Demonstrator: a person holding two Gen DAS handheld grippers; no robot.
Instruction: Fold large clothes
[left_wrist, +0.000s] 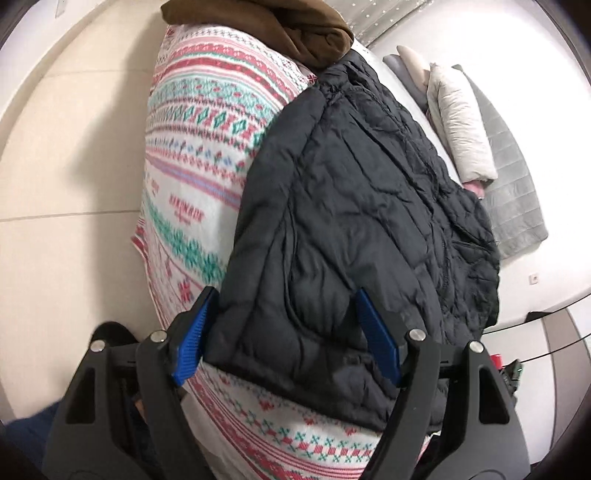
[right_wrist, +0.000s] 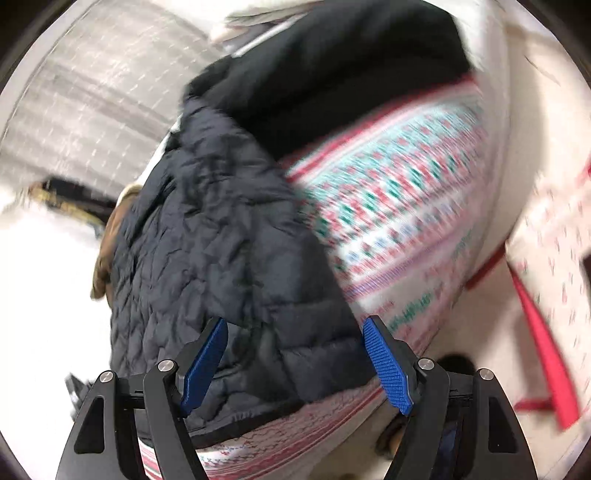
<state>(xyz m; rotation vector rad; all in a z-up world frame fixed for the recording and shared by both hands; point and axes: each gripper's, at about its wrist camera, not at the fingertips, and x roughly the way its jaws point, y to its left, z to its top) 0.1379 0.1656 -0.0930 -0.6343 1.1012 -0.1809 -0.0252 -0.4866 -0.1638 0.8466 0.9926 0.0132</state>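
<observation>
A black quilted puffer jacket (left_wrist: 354, 206) lies on a red, green and white patterned blanket (left_wrist: 199, 155). My left gripper (left_wrist: 286, 332) is open, its blue pads either side of the jacket's near corner, above the fabric. In the right wrist view the same jacket (right_wrist: 207, 251) lies on the blanket (right_wrist: 399, 206); the picture is motion-blurred. My right gripper (right_wrist: 295, 363) is open and empty, its pads spread over the jacket's near hem.
A brown garment (left_wrist: 266, 26) lies at the blanket's far end. Folded grey and white clothes (left_wrist: 465, 122) lie to the right. Beige floor tiles (left_wrist: 62, 177) lie to the left. A red-trimmed box (right_wrist: 546, 280) stands at the right.
</observation>
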